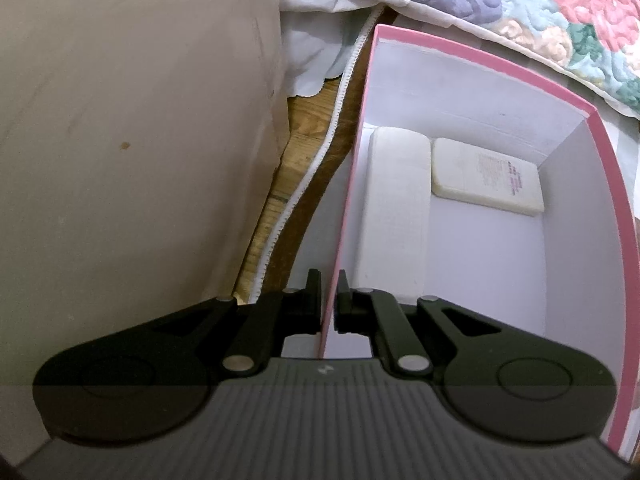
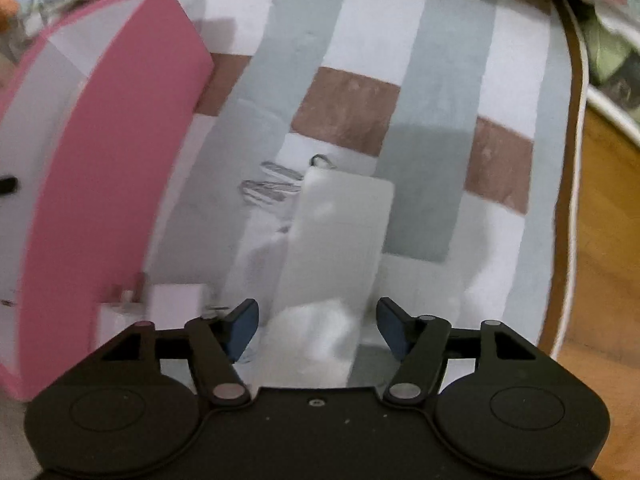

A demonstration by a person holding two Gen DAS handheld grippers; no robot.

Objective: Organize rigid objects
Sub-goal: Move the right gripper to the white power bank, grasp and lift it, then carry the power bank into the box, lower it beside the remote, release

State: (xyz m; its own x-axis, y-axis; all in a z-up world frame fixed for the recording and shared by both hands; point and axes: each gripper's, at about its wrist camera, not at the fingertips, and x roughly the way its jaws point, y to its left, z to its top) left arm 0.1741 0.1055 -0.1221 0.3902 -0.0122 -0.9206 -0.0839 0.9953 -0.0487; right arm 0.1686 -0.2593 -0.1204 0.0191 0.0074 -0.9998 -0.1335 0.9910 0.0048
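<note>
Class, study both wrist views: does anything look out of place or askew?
Yes. A white flat object lies loose on the checked mat, outside the pink box where two white items already sit. The left gripper pinches the box's wall.

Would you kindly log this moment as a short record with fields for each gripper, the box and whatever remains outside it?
left gripper: shut on the pink box wall
right gripper: open, over a white flat object
box contents: long white block, white bar with printed text
surface: checked mat
beside object: metal clips, blurred
</note>
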